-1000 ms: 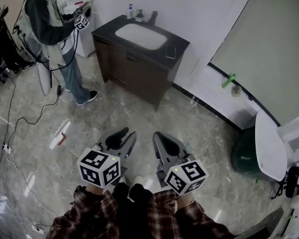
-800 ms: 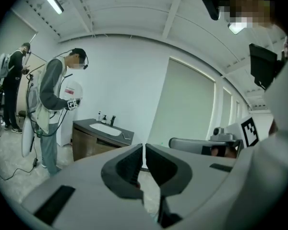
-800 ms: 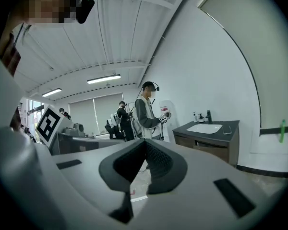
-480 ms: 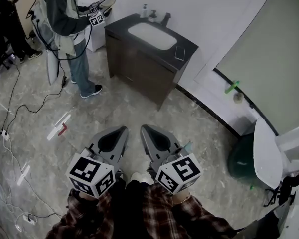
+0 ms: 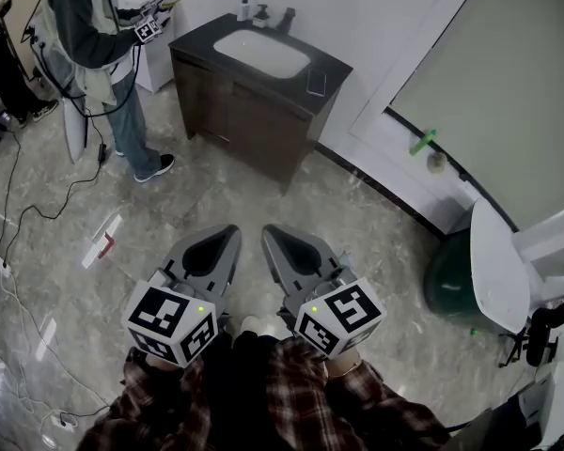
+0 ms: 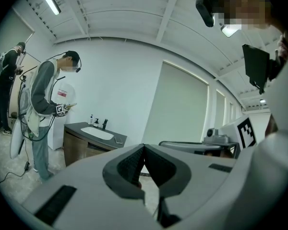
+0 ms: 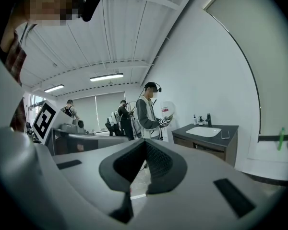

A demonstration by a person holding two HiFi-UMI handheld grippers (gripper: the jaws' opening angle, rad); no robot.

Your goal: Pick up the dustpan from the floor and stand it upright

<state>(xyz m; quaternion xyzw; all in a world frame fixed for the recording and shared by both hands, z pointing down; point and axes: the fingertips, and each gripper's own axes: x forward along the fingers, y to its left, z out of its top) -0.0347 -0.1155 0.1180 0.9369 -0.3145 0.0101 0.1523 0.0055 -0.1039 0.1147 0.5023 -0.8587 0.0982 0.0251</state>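
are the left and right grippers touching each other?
Apart. The head view shows a strip of floor between the tips of the left gripper and the right gripper.

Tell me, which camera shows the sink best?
The head view: it looks down from above into the whole white bowl of the sink. The left gripper view and the right gripper view show it only small, far off and nearly side-on.

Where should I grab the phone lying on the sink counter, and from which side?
Probably across its short width, jaws on the two long edges, coming from above. The phone lies flat on the dark counter, right of the basin in the head view, so only its thin edges offer a hold.
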